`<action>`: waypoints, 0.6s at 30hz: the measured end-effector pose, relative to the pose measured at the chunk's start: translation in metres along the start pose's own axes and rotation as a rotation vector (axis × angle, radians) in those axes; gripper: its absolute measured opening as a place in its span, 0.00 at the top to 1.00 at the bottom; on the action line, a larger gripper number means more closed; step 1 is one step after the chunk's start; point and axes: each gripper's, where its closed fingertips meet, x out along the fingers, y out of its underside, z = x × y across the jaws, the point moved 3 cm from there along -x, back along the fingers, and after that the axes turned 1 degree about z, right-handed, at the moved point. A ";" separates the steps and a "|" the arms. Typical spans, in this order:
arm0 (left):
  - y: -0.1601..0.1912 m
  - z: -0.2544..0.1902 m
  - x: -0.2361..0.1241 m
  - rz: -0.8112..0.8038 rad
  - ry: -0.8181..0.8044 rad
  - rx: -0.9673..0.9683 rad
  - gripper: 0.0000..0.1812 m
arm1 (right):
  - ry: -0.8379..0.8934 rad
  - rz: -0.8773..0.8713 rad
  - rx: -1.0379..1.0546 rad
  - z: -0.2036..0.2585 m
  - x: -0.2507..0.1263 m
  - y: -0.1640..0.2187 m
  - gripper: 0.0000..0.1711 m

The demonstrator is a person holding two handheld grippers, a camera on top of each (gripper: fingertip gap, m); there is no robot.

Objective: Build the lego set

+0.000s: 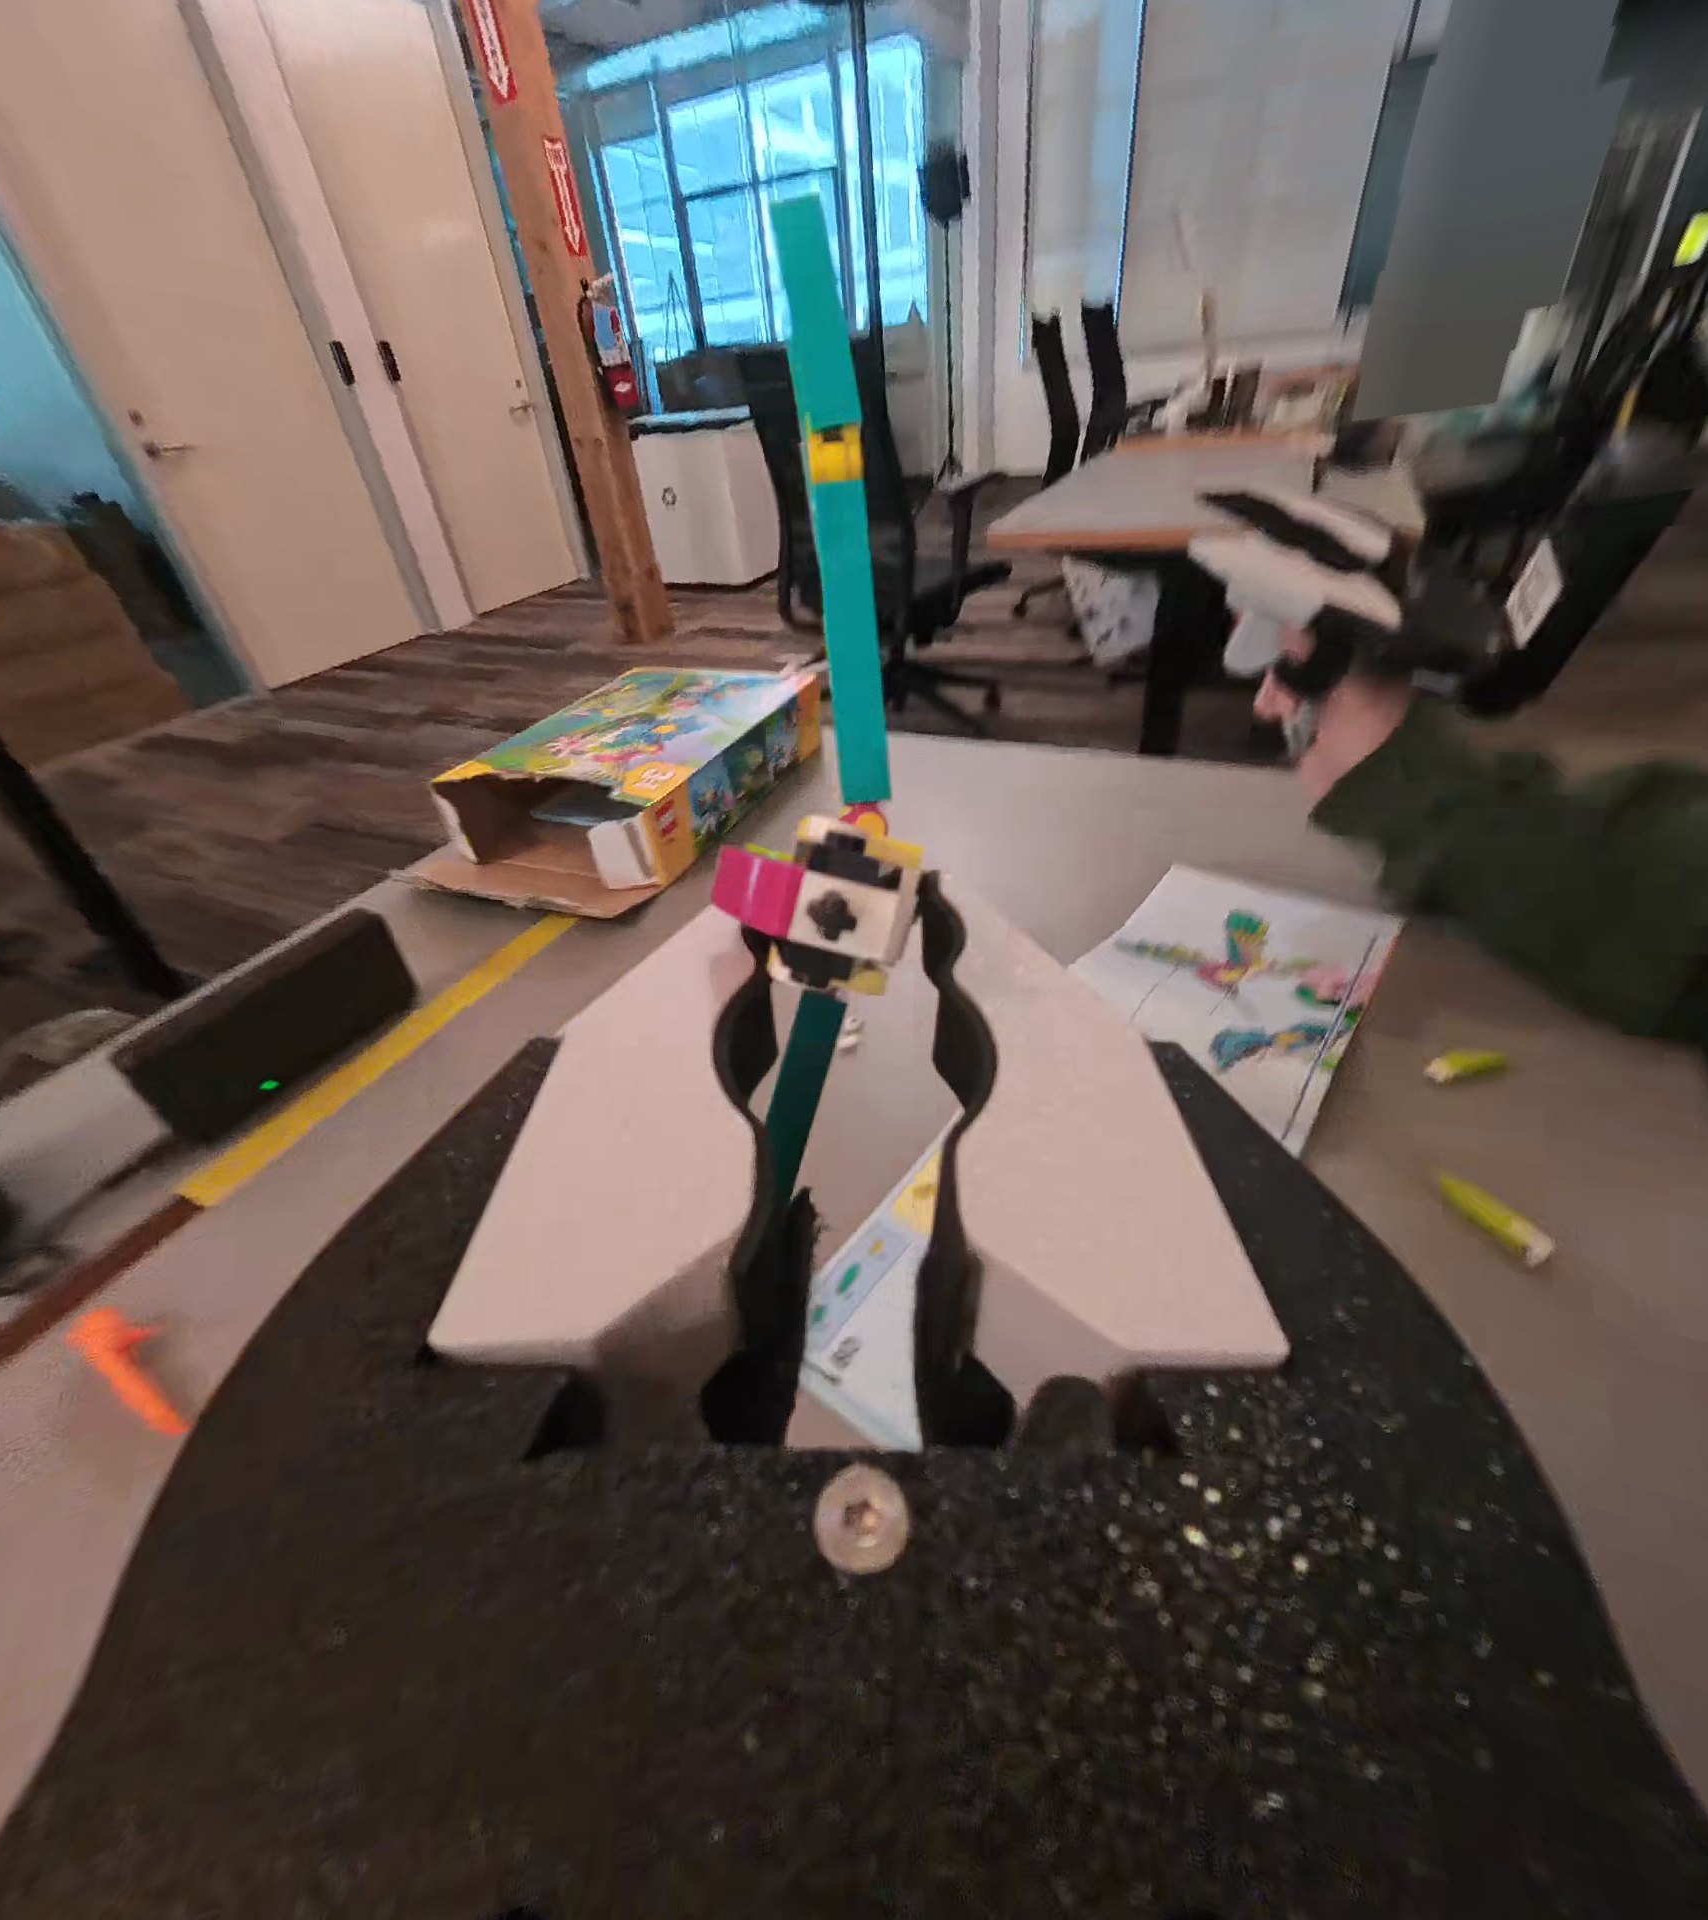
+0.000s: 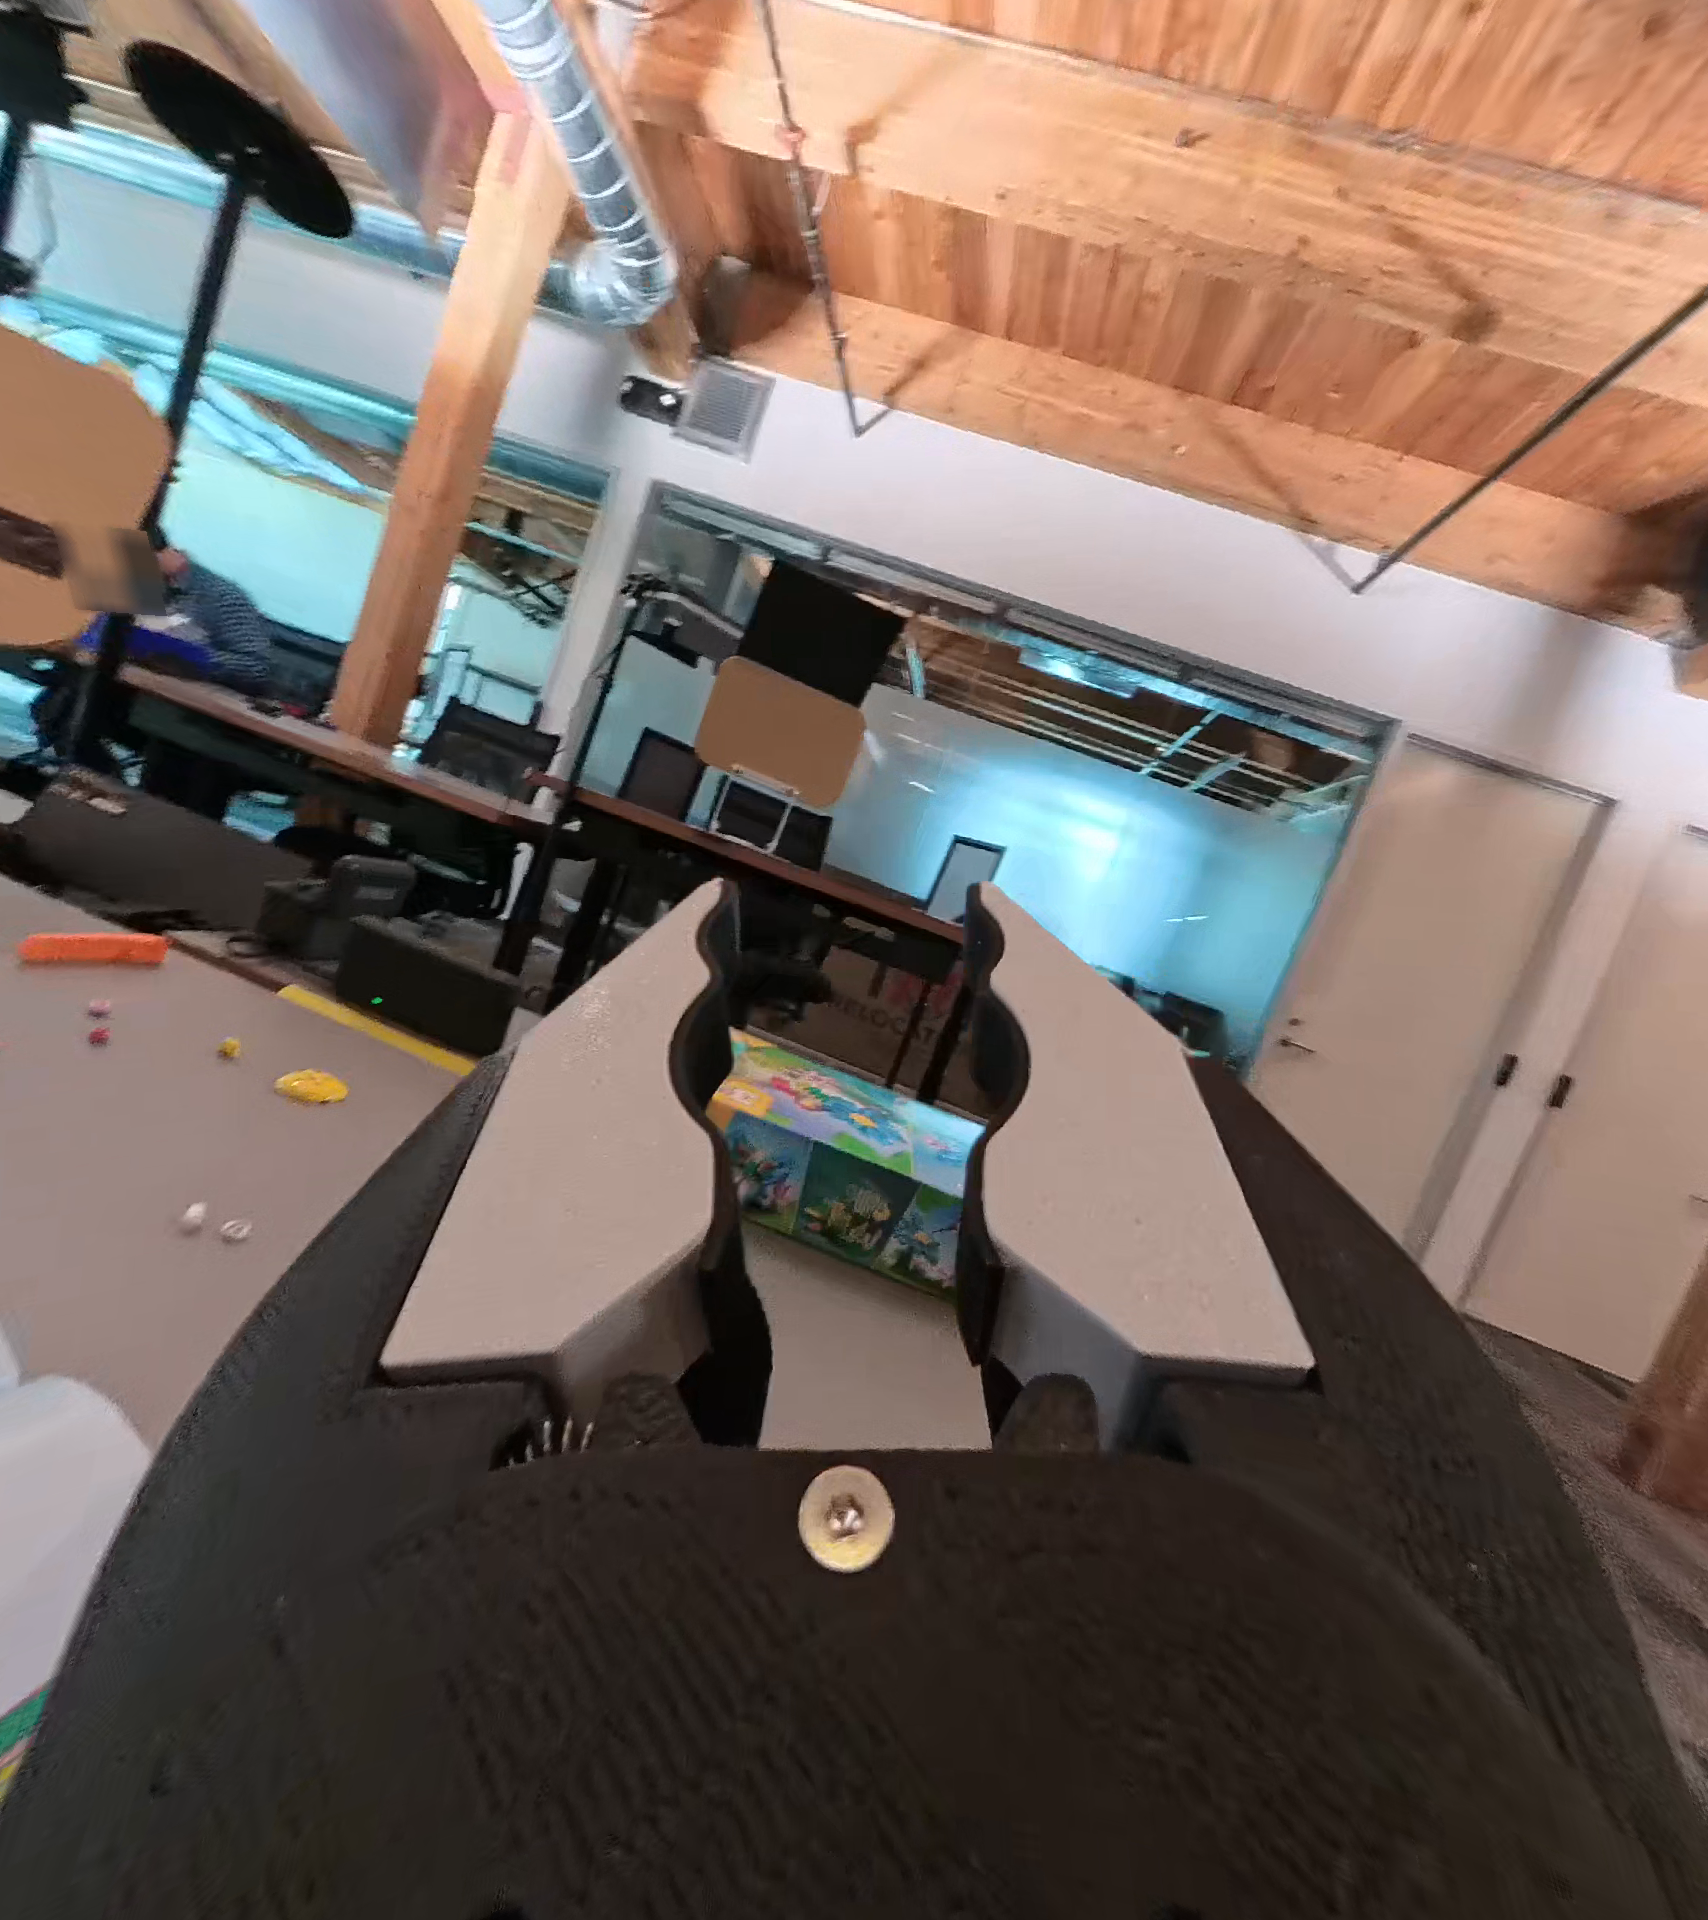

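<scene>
My left gripper (image 1: pixel 834 935) is shut on a small lego build (image 1: pixel 834 906) of white, black, yellow and pink bricks. A long teal strip (image 1: pixel 834 499) with a yellow joint stands up from the build, and a teal piece (image 1: pixel 796 1091) hangs down between my fingers. My right gripper (image 2: pixel 845 904) is open and empty, raised above the table and tilted up toward the ceiling. It also shows blurred at the right of the left wrist view (image 1: pixel 1297 561), held by a hand in a green sleeve. The lego box (image 1: pixel 637 774) lies open on the table (image 1: pixel 1452 1455); it also shows between the right fingers (image 2: pixel 845 1174).
An instruction booklet (image 1: pixel 1245 997) lies right of my left gripper, with two lime pieces (image 1: pixel 1494 1216) near it. An orange tool (image 1: pixel 117 1361) and a black box (image 1: pixel 258 1023) are at the left. Loose small bricks (image 2: pixel 310 1086) lie on the table. Chairs and desks stand behind. One gripper's finger ends stand about 35 cm off the other's.
</scene>
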 end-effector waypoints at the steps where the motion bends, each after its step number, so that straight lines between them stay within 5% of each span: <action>1: 0.000 0.002 -0.001 -0.031 0.002 -0.051 0.87 | 0.000 -0.004 -0.007 0.001 -0.002 0.003 0.76; 10: 0.000 -0.002 -0.005 -0.120 0.017 -0.154 0.87 | -0.021 0.023 0.064 0.005 -0.001 0.011 0.76; 18: -0.024 -0.025 -0.040 -0.475 0.481 -0.410 0.87 | -0.070 0.056 0.079 0.015 0.003 0.017 0.76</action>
